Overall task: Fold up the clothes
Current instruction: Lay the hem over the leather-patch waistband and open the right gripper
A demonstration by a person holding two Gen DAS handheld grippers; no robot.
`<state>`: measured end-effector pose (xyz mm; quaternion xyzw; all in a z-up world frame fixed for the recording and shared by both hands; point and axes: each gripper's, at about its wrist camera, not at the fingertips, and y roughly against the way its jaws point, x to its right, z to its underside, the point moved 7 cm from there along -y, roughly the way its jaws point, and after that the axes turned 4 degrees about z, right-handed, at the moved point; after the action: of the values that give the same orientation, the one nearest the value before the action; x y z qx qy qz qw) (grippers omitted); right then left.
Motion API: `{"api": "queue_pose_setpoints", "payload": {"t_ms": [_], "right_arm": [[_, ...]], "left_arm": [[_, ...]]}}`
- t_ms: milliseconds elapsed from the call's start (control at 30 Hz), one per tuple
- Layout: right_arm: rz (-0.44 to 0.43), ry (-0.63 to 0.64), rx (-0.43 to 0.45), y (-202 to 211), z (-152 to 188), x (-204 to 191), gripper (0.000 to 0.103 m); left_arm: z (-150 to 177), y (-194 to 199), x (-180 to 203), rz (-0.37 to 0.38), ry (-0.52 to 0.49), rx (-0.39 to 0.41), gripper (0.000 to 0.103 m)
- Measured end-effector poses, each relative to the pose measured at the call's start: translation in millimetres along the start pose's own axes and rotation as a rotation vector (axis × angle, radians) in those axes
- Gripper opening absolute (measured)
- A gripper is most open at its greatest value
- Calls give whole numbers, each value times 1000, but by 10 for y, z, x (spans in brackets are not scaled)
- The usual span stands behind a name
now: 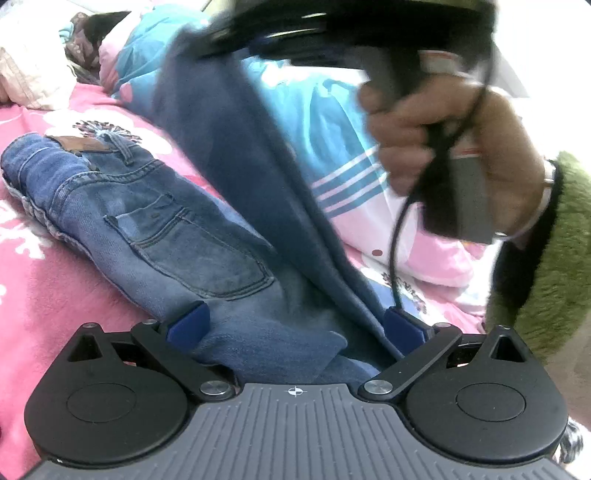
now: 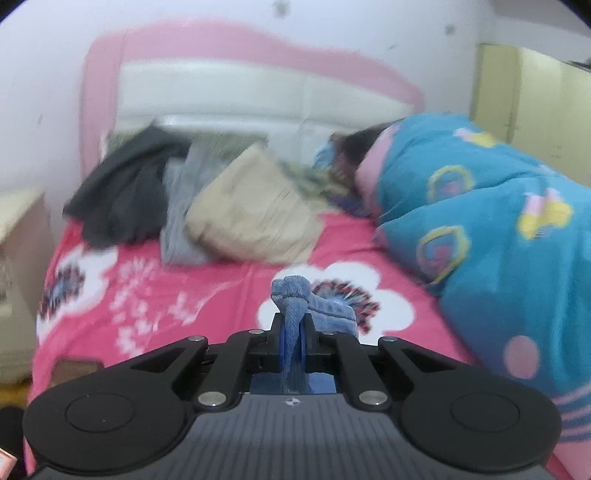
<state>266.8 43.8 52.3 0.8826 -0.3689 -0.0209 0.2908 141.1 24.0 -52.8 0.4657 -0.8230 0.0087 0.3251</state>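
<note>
Left wrist view shows a pair of blue jeans (image 1: 147, 221) lying on the pink flowered bedspread (image 1: 48, 295), waistband and leather patch toward the far left, back pocket facing up. The left claw (image 1: 295, 325) is spread wide, its two blue fingertips (image 1: 188, 325) well apart, and the near end of the denim sits between them without being pinched; the left pad touches the cloth edge, while the right pad stands beside a lifted fold. From that near end one trouser leg rises steeply up and away toward the top of the picture, where the right claw (image 1: 280, 33) appears as a dark blur above, held by the person's hand (image 1: 443, 147) in a green fleece sleeve (image 1: 546, 258). A black cable (image 1: 399, 236) hangs from that tool down toward the bed.

Right wrist view shows the right claw (image 2: 291, 339) clenched on a bunched strip of the jeans (image 2: 295, 306); the denim runs between the closed blue pads and pokes out just beyond them in a rolled knot. Below lies the pink bedspread (image 2: 166, 295). Toward the headboard (image 2: 258, 92) edge of the bed rests a heap of clothes: a dark garment (image 2: 122, 192), a grey one (image 2: 181, 214) and a beige one (image 2: 251, 218), touching one another. Along the right edge of the bed lies a blue patterned quilt (image 2: 498, 229), with dark hair showing at its top end.
</note>
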Motion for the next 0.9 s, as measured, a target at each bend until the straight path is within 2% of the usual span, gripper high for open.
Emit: {"api": "queue_pose_setpoints", "payload": {"t_ms": [100, 233, 567, 733, 867, 900], "right_arm": [[-15, 96, -56, -202, 130, -250, 7], [-18, 149, -75, -292, 180, -422, 7], [-37, 183, -94, -497, 211, -596, 7], [-78, 209, -161, -673, 376, -736, 8], [-62, 245, -174, -694, 405, -800, 15], [-59, 241, -169, -664, 381, -782, 23]], "left_arm": [[3, 5, -5, 1, 0, 0, 101], [-34, -33, -54, 1, 2, -1, 101], [-24, -2, -41, -1, 1, -3, 101], [-9, 12, -35, -4, -5, -4, 101], [-2, 26, -28, -3, -8, -6, 101], [-1, 30, -27, -2, -8, -7, 101]]}}
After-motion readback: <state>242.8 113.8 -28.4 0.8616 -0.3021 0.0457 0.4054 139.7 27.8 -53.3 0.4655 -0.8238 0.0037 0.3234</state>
